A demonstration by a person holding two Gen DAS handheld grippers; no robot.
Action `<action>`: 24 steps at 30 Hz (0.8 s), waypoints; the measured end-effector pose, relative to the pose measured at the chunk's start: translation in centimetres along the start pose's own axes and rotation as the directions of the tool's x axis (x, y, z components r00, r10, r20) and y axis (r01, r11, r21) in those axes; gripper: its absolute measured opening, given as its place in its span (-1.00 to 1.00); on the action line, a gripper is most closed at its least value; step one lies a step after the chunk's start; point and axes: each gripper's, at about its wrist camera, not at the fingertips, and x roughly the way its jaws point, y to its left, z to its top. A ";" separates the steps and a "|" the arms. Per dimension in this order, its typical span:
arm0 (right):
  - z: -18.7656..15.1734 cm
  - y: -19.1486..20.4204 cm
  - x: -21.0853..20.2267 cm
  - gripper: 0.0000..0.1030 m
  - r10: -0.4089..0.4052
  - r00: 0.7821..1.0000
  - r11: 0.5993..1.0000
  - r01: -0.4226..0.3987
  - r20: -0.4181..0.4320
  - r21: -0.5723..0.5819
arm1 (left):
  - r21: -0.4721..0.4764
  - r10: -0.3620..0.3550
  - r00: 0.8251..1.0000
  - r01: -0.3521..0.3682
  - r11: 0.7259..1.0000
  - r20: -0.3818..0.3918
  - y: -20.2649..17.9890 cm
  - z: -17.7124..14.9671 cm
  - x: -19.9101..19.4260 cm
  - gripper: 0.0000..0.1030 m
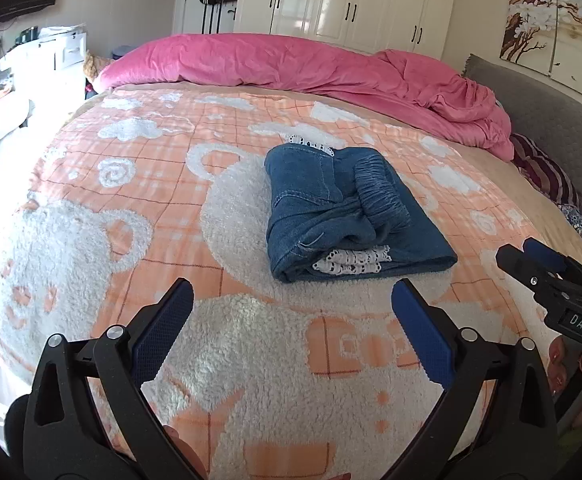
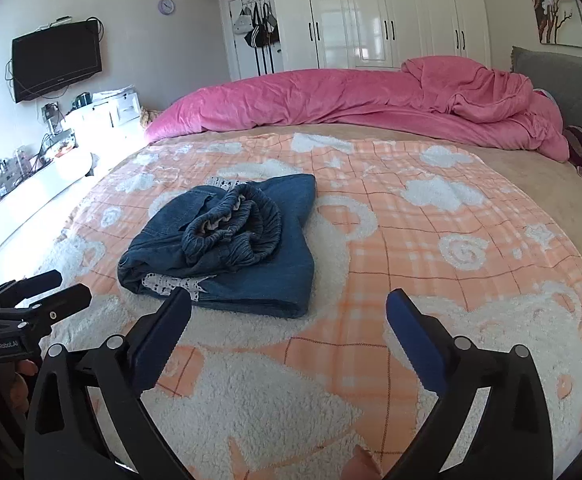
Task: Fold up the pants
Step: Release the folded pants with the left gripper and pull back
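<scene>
On the bed: a folded pair of blue denim pants (image 1: 351, 216) lies on an orange-and-white fleece blanket (image 1: 219, 360), with a rumpled pink duvet (image 1: 291, 60) heaped along the far side.
Pants: a compact bundle, gathered elastic waistband on top, white lace trim (image 1: 351, 262) peeking from the near edge.
Long axis: runs away from both cameras, slightly toward the right in the left wrist view.
Left gripper (image 1: 291, 312): jaws spread wide, nothing between them, bundle straight ahead and just beyond the tips.
Right gripper (image 2: 289, 316): jaws likewise wide apart and empty, bundle ahead and off to its left.
Nearer hand: the two look about equally close, but the left gripper faces the bundle more squarely.
Task stage: judged finished or nearly so; the loose waistband may need tidying.
</scene>
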 end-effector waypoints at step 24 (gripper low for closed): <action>-4.3 1.2 -2.8 0.91 -0.015 1.000 0.998 0.015 -0.003 -0.053 | 0.001 -0.003 0.998 0.003 1.000 -0.058 -1.1 -4.5 -0.3 0.82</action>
